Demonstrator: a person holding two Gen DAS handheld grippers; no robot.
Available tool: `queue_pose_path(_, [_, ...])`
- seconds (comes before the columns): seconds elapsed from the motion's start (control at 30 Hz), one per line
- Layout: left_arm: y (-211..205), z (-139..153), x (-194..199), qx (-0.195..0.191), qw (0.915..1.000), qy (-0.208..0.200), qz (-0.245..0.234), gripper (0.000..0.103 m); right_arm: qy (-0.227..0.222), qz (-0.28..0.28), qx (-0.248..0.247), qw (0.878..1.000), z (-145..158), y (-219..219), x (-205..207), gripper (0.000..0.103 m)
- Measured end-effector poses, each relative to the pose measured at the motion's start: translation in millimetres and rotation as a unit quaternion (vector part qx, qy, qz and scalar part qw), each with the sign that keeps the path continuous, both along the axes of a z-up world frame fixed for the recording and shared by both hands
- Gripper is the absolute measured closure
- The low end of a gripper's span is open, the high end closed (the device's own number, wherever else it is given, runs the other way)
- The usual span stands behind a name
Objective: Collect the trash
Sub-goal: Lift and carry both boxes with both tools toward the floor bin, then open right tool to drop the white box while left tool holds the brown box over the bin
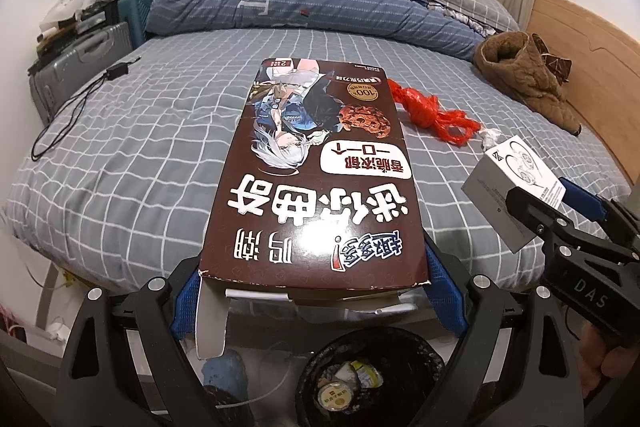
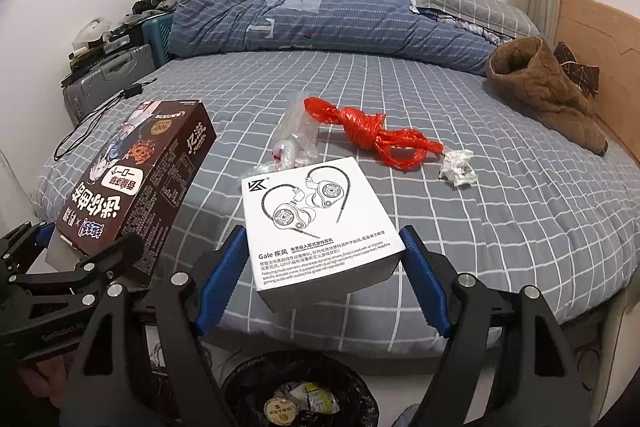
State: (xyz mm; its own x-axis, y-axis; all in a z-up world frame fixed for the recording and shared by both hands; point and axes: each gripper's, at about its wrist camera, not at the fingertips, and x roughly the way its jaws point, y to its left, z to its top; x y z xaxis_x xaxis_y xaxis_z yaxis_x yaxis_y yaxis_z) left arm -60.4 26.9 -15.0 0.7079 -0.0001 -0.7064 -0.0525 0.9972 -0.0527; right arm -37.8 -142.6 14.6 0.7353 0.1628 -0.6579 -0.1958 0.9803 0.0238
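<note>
My left gripper [image 1: 312, 291] is shut on a brown cookie box [image 1: 316, 171], held flat above the black trash bin [image 1: 320, 359]; the box also shows in the right wrist view [image 2: 132, 183]. My right gripper [image 2: 322, 279] is shut on a white earphone box [image 2: 316, 219], also above the bin [image 2: 240, 383]; it shows at the right of the left wrist view [image 1: 512, 187]. On the bed lie a red plastic bag [image 2: 372, 135], a crumpled white paper [image 2: 458, 167] and clear plastic wrapping [image 2: 296, 135].
The bin holds several small wrappers and lids. A blue checked bed [image 2: 480, 227] has a rolled duvet [image 2: 320, 19] at the back, a brown jacket [image 2: 548, 91] at the right and a black cable [image 2: 100, 119] at the left. Suitcases [image 2: 108, 79] stand beside the bed.
</note>
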Motion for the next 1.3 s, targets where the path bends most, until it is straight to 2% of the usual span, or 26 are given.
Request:
queue_pose_path(0.4, [-5.2,-4.2,-33.2,-0.007,0.9999,0.008,0.004,0.015,0.001,-0.001,-0.005,1.0,-0.6,-5.2,-27.4,0.03])
queue_pose_path(0.7, [-12.4,-8.4,-55.9,-0.011,0.9998,0.017,0.003,0.015,0.018,-0.004,-0.005,1.0,-10.7,-16.3,-55.7,0.03])
queue_pose_path(1.3, [-12.8,-30.4,-111.1,-0.013,0.9969,0.076,0.015,0.015,0.063,-0.009,-0.012,0.998,-32.0,-22.8,-113.4,0.03])
